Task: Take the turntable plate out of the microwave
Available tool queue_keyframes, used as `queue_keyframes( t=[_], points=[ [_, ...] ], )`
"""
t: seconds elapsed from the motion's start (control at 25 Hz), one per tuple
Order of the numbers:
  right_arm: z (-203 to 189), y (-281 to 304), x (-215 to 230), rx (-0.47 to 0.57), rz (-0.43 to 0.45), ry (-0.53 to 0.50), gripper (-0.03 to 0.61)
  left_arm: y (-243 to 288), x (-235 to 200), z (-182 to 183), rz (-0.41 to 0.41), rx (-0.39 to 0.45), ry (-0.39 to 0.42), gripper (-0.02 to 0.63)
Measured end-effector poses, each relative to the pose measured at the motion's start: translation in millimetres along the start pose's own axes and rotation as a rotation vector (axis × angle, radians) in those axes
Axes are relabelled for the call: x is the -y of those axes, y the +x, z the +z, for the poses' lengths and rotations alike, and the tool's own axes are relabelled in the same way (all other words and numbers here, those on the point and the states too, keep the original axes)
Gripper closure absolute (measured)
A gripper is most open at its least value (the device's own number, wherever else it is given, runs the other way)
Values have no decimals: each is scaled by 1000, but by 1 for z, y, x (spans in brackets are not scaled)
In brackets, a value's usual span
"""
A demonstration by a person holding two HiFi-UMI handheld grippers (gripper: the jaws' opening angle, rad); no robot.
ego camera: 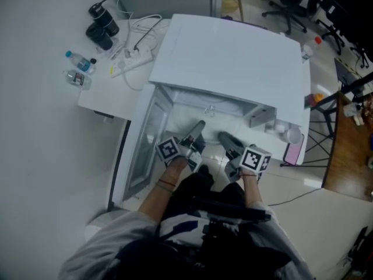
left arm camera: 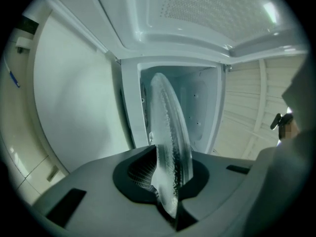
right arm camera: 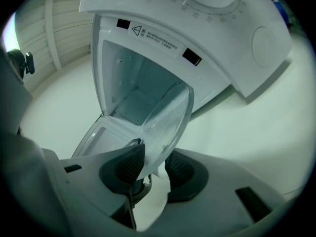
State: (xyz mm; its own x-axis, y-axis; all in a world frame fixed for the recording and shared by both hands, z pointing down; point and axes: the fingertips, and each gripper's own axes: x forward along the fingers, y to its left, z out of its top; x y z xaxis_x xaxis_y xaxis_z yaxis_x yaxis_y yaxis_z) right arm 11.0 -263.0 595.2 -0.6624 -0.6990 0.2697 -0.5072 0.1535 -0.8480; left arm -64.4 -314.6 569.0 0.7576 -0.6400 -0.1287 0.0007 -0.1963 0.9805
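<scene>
The white microwave (ego camera: 233,51) stands with its door (ego camera: 144,147) swung open to the left. Both grippers are in front of its cavity (right arm camera: 136,80). The glass turntable plate (left arm camera: 170,127) stands on edge outside the opening. My left gripper (left arm camera: 168,177) is shut on its rim, seen edge-on between the pads. In the right gripper view the plate (right arm camera: 165,120) leans between the jaws of my right gripper (right arm camera: 150,164), which stand open, with a gap at the right pad. In the head view the left gripper (ego camera: 198,128) and right gripper (ego camera: 224,137) point into the opening side by side.
On the white table left of the microwave lie a power strip with cables (ego camera: 133,58), two small bottles (ego camera: 78,69) and a black flask (ego camera: 102,23). A pink object (ego camera: 294,151) hangs at the microwave's right. Office chairs (ego camera: 285,4) stand beyond.
</scene>
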Motion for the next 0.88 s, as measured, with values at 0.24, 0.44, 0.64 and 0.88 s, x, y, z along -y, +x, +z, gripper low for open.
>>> queue_keyframes(
  t=[0.24, 0.44, 0.64, 0.88],
  points=[
    [11, 5, 5, 66, -9, 22, 456, -10, 4, -9, 7, -29, 8, 588],
    [14, 2, -14, 85, 11, -112, 456, -18, 8, -11, 12, -12, 12, 579],
    [8, -7, -23, 94, 10, -151, 453, -27, 14, -16, 10, 2, 17, 579],
    [-5, -31, -37, 115, 54, -159, 451, -38, 37, -36, 3, -22, 99, 572]
  ],
)
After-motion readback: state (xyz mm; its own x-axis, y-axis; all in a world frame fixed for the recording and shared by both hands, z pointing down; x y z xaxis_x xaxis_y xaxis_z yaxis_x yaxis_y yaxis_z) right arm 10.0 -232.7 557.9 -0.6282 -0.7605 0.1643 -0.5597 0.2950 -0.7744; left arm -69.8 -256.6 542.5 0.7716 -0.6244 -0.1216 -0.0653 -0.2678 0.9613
